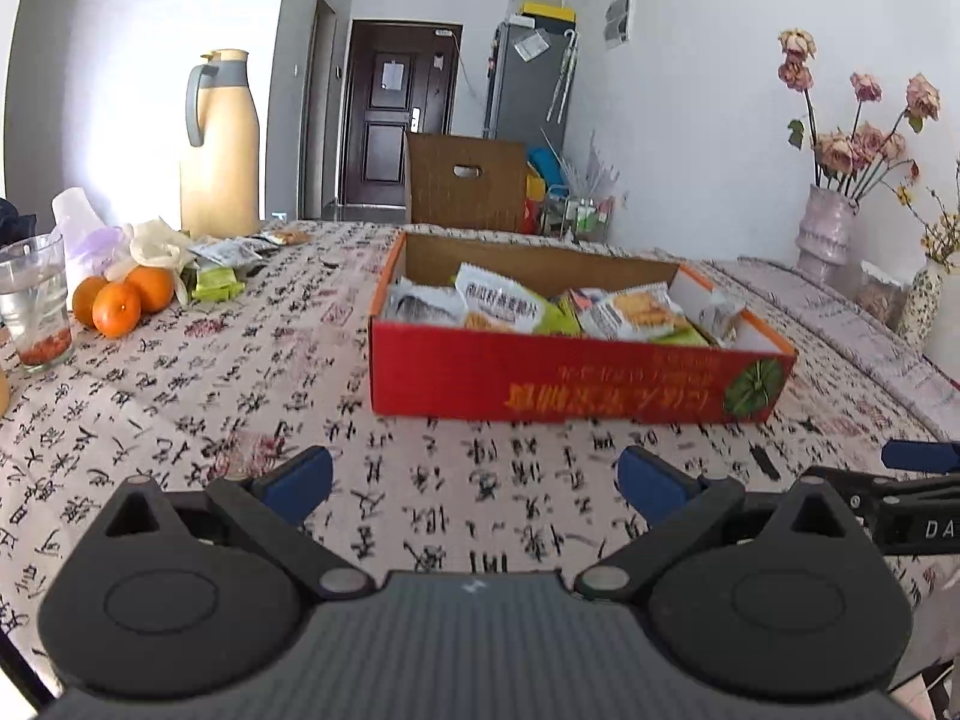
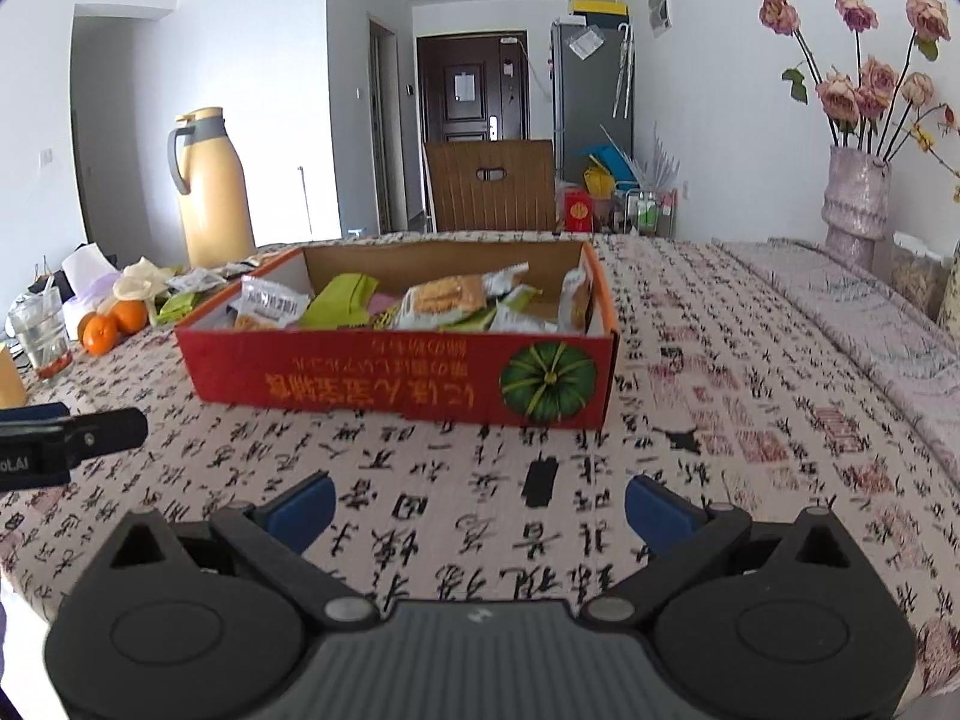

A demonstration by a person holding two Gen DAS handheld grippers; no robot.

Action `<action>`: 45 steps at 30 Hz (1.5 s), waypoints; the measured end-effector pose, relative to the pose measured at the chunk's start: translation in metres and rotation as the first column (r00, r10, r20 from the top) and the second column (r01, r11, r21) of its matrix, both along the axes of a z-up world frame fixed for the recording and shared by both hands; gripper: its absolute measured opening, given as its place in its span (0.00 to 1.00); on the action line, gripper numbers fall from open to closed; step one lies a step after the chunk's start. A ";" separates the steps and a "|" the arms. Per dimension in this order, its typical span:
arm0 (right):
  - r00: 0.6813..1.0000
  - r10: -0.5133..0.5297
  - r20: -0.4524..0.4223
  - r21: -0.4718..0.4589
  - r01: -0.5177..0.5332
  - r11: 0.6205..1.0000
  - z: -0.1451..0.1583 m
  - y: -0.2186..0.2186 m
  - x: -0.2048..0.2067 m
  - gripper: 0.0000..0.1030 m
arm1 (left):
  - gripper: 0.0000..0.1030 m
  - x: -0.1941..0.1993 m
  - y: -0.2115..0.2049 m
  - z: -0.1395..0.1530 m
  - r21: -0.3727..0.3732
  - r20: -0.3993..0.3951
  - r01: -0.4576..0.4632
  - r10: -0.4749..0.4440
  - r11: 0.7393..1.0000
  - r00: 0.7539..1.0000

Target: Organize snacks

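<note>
A red cardboard box (image 1: 570,381) (image 2: 384,384) stands on the patterned tablecloth, holding several snack packets (image 1: 510,300) (image 2: 444,297). More loose snack packets (image 1: 231,261) (image 2: 186,294) lie at the far left beside the oranges. My left gripper (image 1: 474,480) is open and empty, low over the cloth in front of the box. My right gripper (image 2: 480,507) is open and empty, also in front of the box, to the right of the left one. Each gripper's edge shows in the other's view.
Three oranges (image 1: 120,300), a glass of water (image 1: 33,306), a white tissue pack (image 1: 78,228) and a beige thermos jug (image 1: 219,144) stand at the left. A vase of dried roses (image 2: 858,204) and jars stand at the right. A wooden chair (image 2: 492,186) is behind the table.
</note>
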State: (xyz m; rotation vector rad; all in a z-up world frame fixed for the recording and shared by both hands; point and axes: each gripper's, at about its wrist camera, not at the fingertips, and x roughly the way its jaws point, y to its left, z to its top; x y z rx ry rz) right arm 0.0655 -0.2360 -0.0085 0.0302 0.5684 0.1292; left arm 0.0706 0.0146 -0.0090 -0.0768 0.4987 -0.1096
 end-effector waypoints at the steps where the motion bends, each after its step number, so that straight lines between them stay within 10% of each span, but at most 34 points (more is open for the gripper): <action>1: 1.000 0.001 -0.003 0.000 -0.001 1.000 -0.001 0.000 0.000 1.00 | 1.00 -0.001 0.000 -0.001 0.002 -0.002 0.001 -0.001 1.000 1.000; 45: 1.000 -0.002 -0.021 0.008 0.002 1.000 -0.006 -0.001 0.000 1.00 | 1.00 -0.004 -0.004 -0.005 -0.006 -0.012 0.025 -0.025 1.000 1.000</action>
